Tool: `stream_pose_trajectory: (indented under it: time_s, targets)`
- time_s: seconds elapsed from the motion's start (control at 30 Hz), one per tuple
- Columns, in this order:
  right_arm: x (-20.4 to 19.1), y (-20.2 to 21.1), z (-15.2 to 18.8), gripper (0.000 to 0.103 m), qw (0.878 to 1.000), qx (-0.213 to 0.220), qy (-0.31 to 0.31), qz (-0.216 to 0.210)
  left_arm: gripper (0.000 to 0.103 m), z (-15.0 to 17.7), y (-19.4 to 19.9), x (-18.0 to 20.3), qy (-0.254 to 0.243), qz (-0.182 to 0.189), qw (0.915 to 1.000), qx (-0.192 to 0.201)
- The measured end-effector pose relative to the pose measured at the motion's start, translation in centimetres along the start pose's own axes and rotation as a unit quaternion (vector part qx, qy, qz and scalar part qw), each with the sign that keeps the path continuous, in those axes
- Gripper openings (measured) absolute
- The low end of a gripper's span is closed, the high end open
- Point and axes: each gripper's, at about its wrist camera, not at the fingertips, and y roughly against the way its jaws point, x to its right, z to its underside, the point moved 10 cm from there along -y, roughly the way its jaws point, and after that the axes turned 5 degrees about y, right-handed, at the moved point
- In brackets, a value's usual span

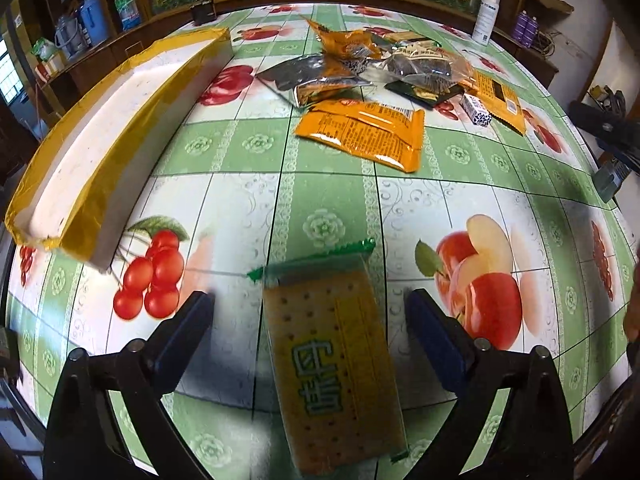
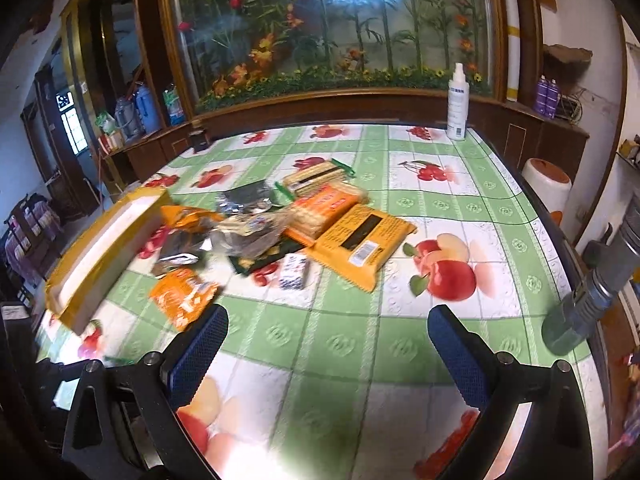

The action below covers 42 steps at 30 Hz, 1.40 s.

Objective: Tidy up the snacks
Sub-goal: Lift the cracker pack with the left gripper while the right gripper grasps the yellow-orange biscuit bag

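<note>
A green-edged cracker packet [image 1: 336, 356] lies on the tablecloth between the spread fingers of my left gripper [image 1: 308, 320], which is open and not touching it. A pile of snack packets [image 1: 384, 76] lies farther off, with an orange packet [image 1: 364, 132] at its near edge. A long white foam box with yellow tape [image 1: 108, 140] stands to the left. In the right wrist view my right gripper [image 2: 326, 340] is open and empty above the table, short of the snack pile [image 2: 280, 224]. The foam box [image 2: 108, 248] shows on the left there.
The table has a green fruit-print cloth [image 2: 360, 344]. A white spray bottle [image 2: 457, 102] stands at the far right edge. A small dark box [image 1: 203, 11] sits at the far edge. A grey tool [image 2: 592, 292] juts in at the right. Shelves and a flower display stand behind.
</note>
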Motion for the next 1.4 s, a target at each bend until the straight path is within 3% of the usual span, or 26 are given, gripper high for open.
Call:
stream_pose_trajectory:
  time_s: [0.1, 0.13, 0.17, 0.47, 0.53, 0.6, 0.77, 0.83, 0.9, 0.93, 0.97, 1.0, 1.03, 1.07, 1.13, 1.23, 1.3, 1.33, 1.37, 1.4]
  targets:
    - [1.4, -3.0, -0.3, 0.101, 0.999, -0.034, -0.016, 0.020, 0.073, -0.7, 0.3, 0.1, -0.011, 0.006, 0.9998, 0.012]
    - [1.8, -3.9, -0.4, 0.101, 0.999, -0.041, -0.030, 0.019, 0.060, -1.1, 0.3, 0.1, -0.014, 0.007, 0.9998, 0.015]
    - [2.1, -5.0, -0.5, 0.100, 0.997, -0.051, -0.045, 0.020, 0.057, -1.3, 0.3, 0.1, -0.017, 0.011, 0.9997, 0.015]
    - [2.3, -12.2, -1.8, 0.098, 0.989, -0.117, -0.080, 0.042, 0.057, -1.8, 0.2, -1.1, -0.023, 0.039, 0.9989, -0.009]
    - [2.3, -12.9, -2.0, 0.098, 0.988, -0.118, -0.086, 0.044, 0.066, -1.4, 0.7, -1.5, -0.019, 0.057, 0.9979, -0.024]
    - [2.5, -13.5, -2.3, 0.099, 0.988, -0.121, -0.083, 0.057, 0.078, -0.8, 1.2, -2.3, -0.013, 0.051, 0.9981, -0.031]
    - [2.8, -13.6, -2.1, 0.096, 0.989, -0.114, -0.049, 0.082, 0.080, 1.6, 1.5, -2.2, -0.021, 0.026, 0.9984, -0.046]
    - [2.9, -13.1, -1.8, 0.092, 0.990, -0.107, -0.041, 0.081, 0.087, 2.2, 1.3, -2.1, -0.032, 0.003, 0.9986, -0.042]
    - [3.4, -12.2, -1.5, 0.078, 0.991, -0.103, -0.038, 0.081, 0.088, 2.3, 1.4, -2.0, -0.033, -0.009, 0.9991, -0.026]
    - [3.7, -11.7, -1.4, 0.063, 0.991, -0.099, -0.040, 0.077, 0.088, 2.3, 1.4, -1.9, -0.027, -0.006, 0.9994, -0.019]
    - [4.0, -11.2, -1.3, 0.037, 0.992, -0.096, -0.042, 0.077, 0.086, 2.3, 1.3, -1.9, -0.020, 0.001, 0.9997, -0.012]
    - [4.3, -10.9, -1.0, 0.025, 0.992, -0.095, -0.047, 0.070, 0.084, 2.2, 1.4, -1.9, -0.014, 0.008, 0.9998, -0.007]
    - [4.6, -10.5, -0.7, 0.013, 0.992, -0.094, -0.055, 0.061, 0.072, 2.1, 1.6, -1.9, -0.014, 0.007, 0.9999, -0.001]
    - [5.0, -10.0, -0.3, 0.009, 0.992, -0.093, -0.061, 0.053, 0.052, 2.0, 1.9, -1.7, -0.015, 0.010, 0.9998, 0.004]
    - [5.5, -9.1, 0.3, 0.001, 0.992, -0.089, -0.074, 0.043, 0.045, 1.8, 2.1, -1.3, -0.017, 0.014, 0.9998, 0.006]
    - [5.9, -8.2, 0.9, 0.001, 0.992, -0.082, -0.090, 0.021, 0.045, 1.8, 2.1, -0.9, -0.021, 0.020, 0.9996, 0.006]
    - [6.1, -8.2, 0.7, 0.011, 0.992, -0.078, -0.097, 0.013, 0.045, 2.0, 2.1, -0.7, -0.021, 0.020, 0.9996, 0.004]
    - [6.1, -8.4, 0.6, 0.035, 0.991, -0.080, -0.103, 0.011, 0.045, 2.1, 2.2, -0.7, -0.022, 0.020, 0.9996, 0.002]
    - [6.0, -8.6, 0.1, 0.067, 0.990, -0.076, -0.116, 0.002, 0.045, 2.2, 2.2, -0.6, -0.022, 0.020, 0.9995, 0.002]
    - [5.9, -8.8, -0.3, 0.080, 0.989, -0.073, -0.127, 0.001, 0.045, 2.2, 2.2, -0.7, -0.021, 0.020, 0.9996, 0.002]
